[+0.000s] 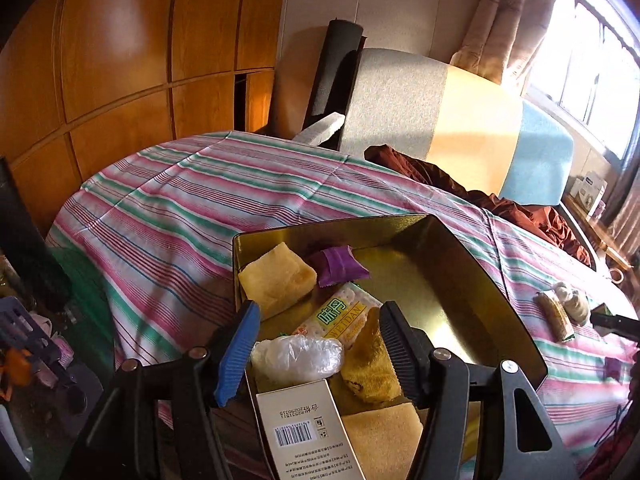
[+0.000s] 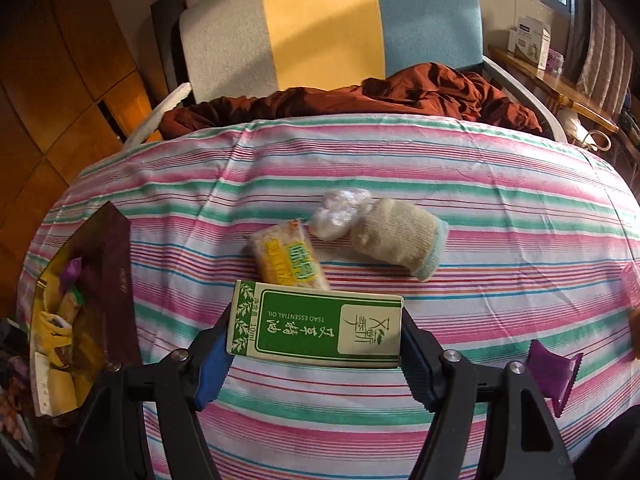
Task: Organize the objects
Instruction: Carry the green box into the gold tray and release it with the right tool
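The right gripper (image 2: 316,344) has its jaws clenched on the two short ends of a small carton (image 2: 316,326), a flat cream box with a green label panel, leaf sprigs printed down one end and the words "TSAO ESSENTIAL OIL"; it is held lengthwise across the jaws, above the bench (image 2: 480,312) with its pink, green and white striped cloth. Beyond the carton on the cloth lie a yellow-and-green cracker packet (image 2: 286,258), a crumpled clear plastic bag (image 2: 340,212) and a rolled cream sock (image 2: 400,236) with a pale blue cuff, the bag and sock touching. A purple sachet (image 2: 554,372) lies near the right jaw. The left gripper (image 1: 320,348) hangs over a gold-lined tin box (image 1: 440,280) at the bench's left edge, its jaws released and clasping nothing. In the tin lie yellow sponges (image 1: 276,278), a purple wrapper (image 1: 338,266), a cracker pack, a plastic bag, a yellow sock and a barcoded carton (image 1: 304,436).
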Demonstrator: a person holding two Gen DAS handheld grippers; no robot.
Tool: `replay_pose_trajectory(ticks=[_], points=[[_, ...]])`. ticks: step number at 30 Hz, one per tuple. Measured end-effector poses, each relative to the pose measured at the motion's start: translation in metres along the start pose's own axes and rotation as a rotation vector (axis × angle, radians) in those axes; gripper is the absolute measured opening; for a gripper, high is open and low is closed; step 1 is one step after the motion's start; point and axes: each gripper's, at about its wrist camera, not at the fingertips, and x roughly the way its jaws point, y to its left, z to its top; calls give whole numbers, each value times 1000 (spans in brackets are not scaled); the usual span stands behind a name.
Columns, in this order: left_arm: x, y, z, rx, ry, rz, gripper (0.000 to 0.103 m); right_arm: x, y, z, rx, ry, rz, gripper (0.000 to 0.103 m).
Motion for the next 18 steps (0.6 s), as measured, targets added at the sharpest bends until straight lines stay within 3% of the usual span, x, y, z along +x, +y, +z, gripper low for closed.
replay_pose_trajectory(ticks=[5, 10, 14, 18], points=[[-7, 3, -3, -8, -16, -18, 63, -1, 109, 10, -200, 4, 155, 73], [-10, 13, -6, -36, -23, -32, 63, 37, 201, 9, -370, 86, 213, 73], [-13, 22, -9, -44, -27, -29, 64, 84, 241, 6, -419, 179, 194, 74], [-10, 29, -11, -72, -12, -35, 64, 120, 256, -2, -439, 254, 163, 75]])
